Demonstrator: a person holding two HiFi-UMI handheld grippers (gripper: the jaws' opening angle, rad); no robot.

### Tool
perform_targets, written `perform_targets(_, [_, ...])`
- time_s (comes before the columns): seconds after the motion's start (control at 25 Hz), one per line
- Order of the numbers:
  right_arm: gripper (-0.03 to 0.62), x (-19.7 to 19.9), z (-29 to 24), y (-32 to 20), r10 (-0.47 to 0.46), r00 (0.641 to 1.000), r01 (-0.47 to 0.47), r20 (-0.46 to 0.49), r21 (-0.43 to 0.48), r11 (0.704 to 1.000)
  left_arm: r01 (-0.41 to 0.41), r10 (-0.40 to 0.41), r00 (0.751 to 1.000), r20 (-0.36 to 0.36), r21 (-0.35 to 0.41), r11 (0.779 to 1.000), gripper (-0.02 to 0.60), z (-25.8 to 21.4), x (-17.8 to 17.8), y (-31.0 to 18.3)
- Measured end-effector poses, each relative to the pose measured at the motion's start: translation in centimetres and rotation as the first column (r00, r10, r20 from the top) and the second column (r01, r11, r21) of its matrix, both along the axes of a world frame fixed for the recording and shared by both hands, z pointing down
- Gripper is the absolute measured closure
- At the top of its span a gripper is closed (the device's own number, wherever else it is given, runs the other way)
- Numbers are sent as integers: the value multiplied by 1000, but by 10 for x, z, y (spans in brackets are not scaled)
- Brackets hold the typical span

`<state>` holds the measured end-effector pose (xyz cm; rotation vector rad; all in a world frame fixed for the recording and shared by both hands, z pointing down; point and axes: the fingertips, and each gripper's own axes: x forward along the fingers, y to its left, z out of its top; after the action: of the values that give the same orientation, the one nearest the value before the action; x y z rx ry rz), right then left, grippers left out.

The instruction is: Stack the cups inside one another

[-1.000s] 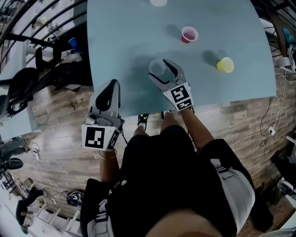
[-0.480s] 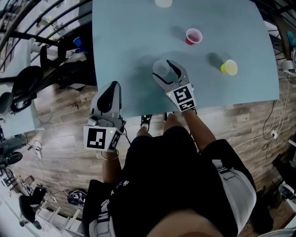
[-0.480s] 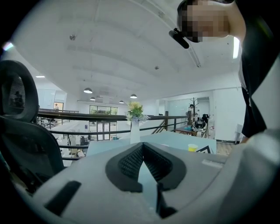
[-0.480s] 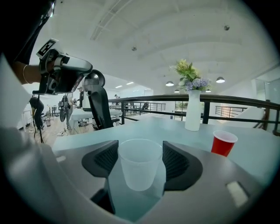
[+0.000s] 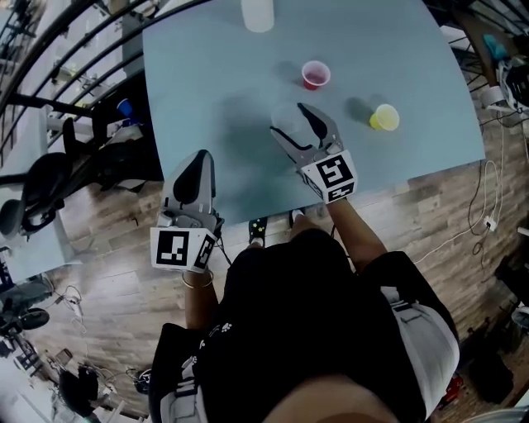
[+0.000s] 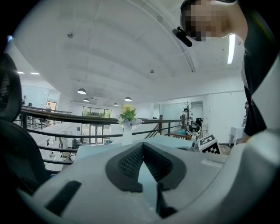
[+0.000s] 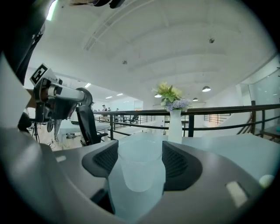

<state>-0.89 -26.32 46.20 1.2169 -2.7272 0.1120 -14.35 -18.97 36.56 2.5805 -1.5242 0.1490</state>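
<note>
A clear plastic cup sits between the jaws of my right gripper, which is shut on it and holds it upright just above the pale blue table. In the right gripper view the cup fills the gap between the black pads. A red cup stands further back on the table. A yellow cup stands to the right. My left gripper is shut and holds nothing, hovering at the table's near left edge; its pads meet at the tips.
A white vase with flowers stands at the far edge of the table. Black railings and an office chair lie to the left, and wooden floor surrounds the table. The person's feet are under the near edge.
My right gripper has risen with the clear cup and drifted slightly towards the red cup. The left gripper has stayed put.
</note>
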Motion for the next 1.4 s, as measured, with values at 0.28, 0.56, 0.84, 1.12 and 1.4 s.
perform_targets(0.28, [278,40,-38,-23,67,997,-69,30,61,996,-45,46,999,-12,23,999,595,-9,28,-17])
perform_targets(0.56, [278,70,-52,-55,105,994,-107,26,96,990,-23,23,1000,-17,9,1000,595,-10,37,-28])
perform_targets(0.84, [278,88,-50,-91,121,993,-122,12,107,987,24,-24,1000,-7,-11,1000,595,-6,34,-38])
perform_targets(1.12, [278,102,-32,-122,128,992,-126,-15,92,988,61,-61,998,10,-36,997,595,-2,36,-52])
perform_targets(1.4, [278,106,-11,-143,137,990,-134,-35,63,989,88,-86,996,30,-59,994,595,5,30,-63])
